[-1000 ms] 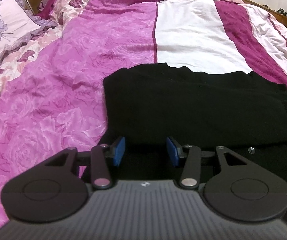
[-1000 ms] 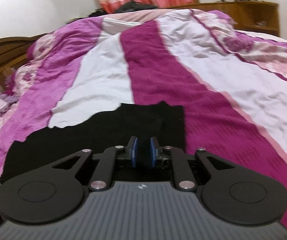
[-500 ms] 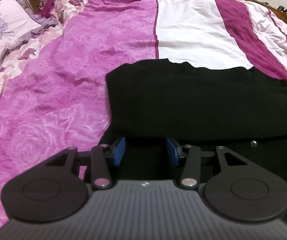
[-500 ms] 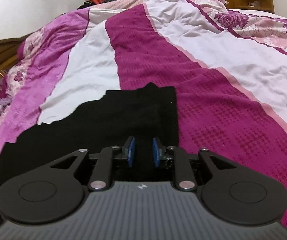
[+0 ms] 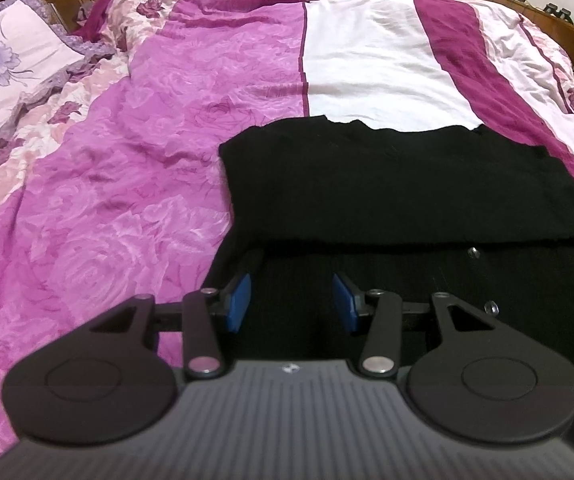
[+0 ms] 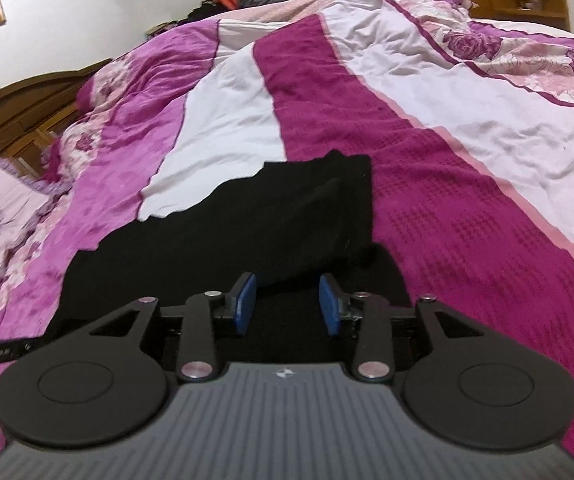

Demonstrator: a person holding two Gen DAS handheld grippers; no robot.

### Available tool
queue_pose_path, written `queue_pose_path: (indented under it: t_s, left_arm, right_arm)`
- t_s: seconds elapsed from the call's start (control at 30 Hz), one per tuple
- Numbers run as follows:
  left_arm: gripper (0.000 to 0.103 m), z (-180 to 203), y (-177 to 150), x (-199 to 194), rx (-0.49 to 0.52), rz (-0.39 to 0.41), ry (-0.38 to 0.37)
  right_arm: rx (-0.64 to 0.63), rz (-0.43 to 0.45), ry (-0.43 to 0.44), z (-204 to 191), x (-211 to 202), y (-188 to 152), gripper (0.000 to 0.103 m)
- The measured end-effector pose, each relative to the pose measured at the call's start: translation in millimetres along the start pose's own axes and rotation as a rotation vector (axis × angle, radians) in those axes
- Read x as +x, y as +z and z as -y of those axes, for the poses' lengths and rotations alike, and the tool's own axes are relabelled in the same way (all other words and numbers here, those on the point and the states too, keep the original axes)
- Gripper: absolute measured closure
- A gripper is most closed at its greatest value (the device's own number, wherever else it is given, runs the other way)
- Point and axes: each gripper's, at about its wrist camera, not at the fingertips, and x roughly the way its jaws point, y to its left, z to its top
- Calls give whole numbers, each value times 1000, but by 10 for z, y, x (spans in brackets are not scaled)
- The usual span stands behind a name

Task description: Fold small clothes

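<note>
On bedspread [image 5: 135,184], folded black garment [image 5: 367,192], both tongs empty

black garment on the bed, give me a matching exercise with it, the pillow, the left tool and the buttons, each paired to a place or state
Column one:
1. black garment
2. pillow
3. left tool
4. buttons

Column two:
A. open, nothing between its blue pads
B. pale, with a lilac flower print, at the far left
C. small and clear, on the near layer of the black cloth
D. folded, top layer lying over a lower one

Pairs: 1-D, 2-B, 3-A, 4-C
</note>
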Motion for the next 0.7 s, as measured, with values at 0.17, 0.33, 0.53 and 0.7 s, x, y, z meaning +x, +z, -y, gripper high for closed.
queue_pose_path:
  t_s: [0.17,0.33,0.53,0.7]
  left_arm:
    - [55,-52,-104,-158,16,-8,1]
    - [55,-121,-250,-285,37,-28,12]
    - [55,-187,-404,-398,26,-69,18]
    - [55,-203,-529,-440,29,-105,27]
  right_arm:
    - [1,-44,21,21,-253,-204,60]
    - [-24,-84,15,64,-470,-408,60]
    - [-36,-127,-27,181,-681,-637,59]
    - [-23,-156,-55,269,-787,-790,46]
